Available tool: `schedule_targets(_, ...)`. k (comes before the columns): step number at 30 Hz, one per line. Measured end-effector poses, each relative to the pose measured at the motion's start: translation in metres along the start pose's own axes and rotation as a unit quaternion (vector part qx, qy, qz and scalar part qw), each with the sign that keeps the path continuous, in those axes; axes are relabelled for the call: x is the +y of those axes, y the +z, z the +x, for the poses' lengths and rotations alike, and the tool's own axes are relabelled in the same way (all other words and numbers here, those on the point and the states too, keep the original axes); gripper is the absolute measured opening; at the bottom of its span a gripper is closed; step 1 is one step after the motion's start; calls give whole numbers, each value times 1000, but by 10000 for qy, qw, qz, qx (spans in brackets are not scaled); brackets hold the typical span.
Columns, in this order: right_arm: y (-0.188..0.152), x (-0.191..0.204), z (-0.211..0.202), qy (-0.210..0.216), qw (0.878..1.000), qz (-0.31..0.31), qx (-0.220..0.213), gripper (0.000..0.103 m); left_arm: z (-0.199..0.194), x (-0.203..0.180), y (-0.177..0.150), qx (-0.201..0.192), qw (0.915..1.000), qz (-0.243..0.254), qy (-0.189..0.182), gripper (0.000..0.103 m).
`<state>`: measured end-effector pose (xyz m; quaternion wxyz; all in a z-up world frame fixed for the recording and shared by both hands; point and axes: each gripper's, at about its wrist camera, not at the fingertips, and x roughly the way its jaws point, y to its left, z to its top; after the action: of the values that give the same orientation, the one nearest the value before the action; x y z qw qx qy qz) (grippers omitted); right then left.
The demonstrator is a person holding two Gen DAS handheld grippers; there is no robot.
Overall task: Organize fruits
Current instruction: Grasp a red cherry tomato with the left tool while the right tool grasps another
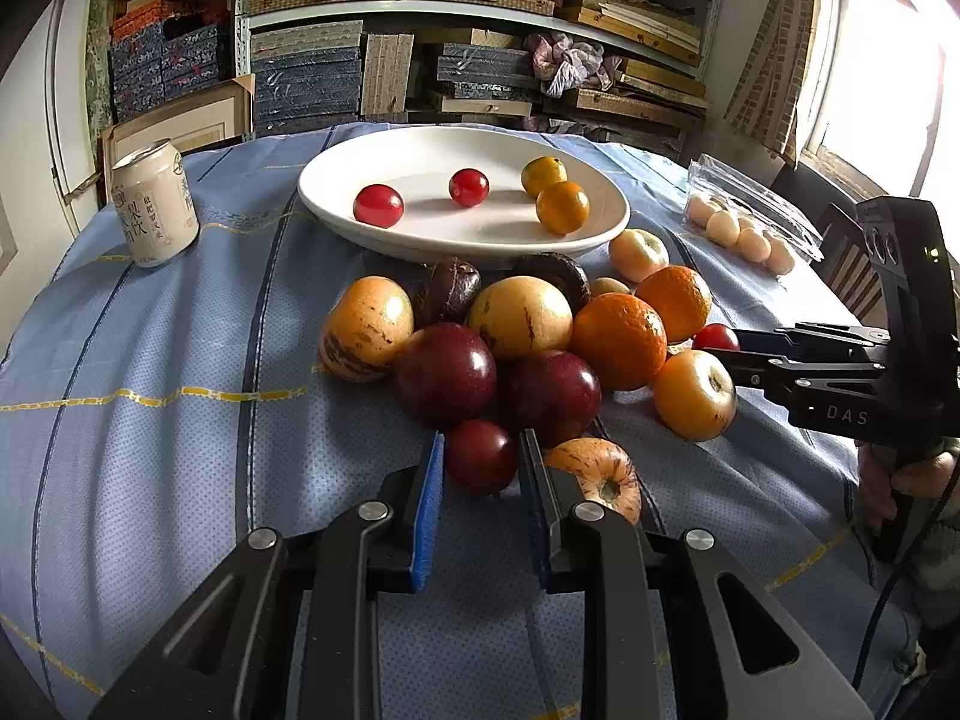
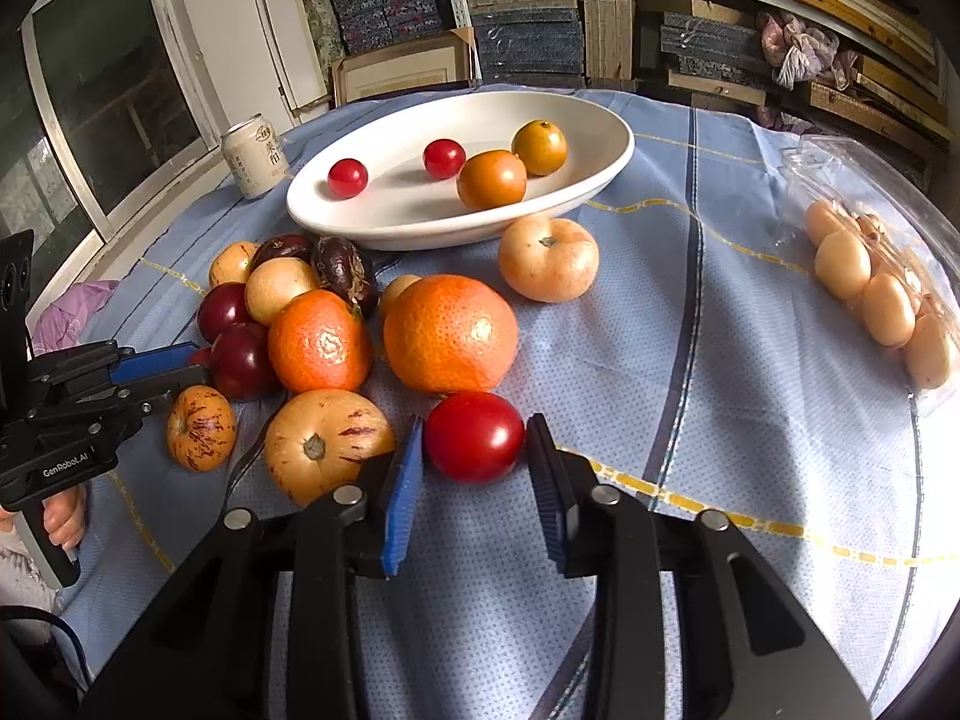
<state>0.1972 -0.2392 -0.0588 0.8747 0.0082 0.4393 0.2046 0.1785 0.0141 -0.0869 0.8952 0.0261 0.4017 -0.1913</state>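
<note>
Left claw (image 1: 481, 457) grips a dark tomato (image 1: 480, 456); right claw (image 2: 474, 443) pinches a red tomato (image 2: 474, 435). Squeezing harder may burst them; lifting could nudge neighbouring fruit rolling across the worktop (image 1: 150, 420).

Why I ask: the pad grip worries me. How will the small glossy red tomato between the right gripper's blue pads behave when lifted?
The small glossy red tomato is round and smooth, so it may slip or roll if the right gripper loosens. Its thin shiny skin suggests it could bruise under hard squeezing. It looks small, probably light.
</note>
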Motion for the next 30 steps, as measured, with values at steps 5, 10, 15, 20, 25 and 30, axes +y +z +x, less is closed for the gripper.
schedule_targets(5, 0, -1, 0, 1, 10000, -8, 2, 33, 1, 6, 0, 13, 9998, -153, -83, 26)
schedule_targets(10, 1, -1, 0, 21, 10000, 30, -16, 32, 1, 6, -1, 21, 9999, -84, -58, 25)
schedule_targets(15, -1, -1, -6, -19, 9999, -6, -139, 32, -2, -2, -1, -68, 9998, 105, 137, 25)
schedule_targets(20, -2, -1, -13, -59, 9997, -24, -255, 32, -10, -6, 0, -270, 9992, 171, 240, 24)
schedule_targets(25, -2, -1, -20, -101, 9993, -3, -363, 32, -20, -3, 4, -479, 9983, 106, 330, 24)
schedule_targets(30, -3, 0, -24, -122, 9990, 1, -426, 32, -26, -3, 6, -588, 9975, 77, 375, 24)
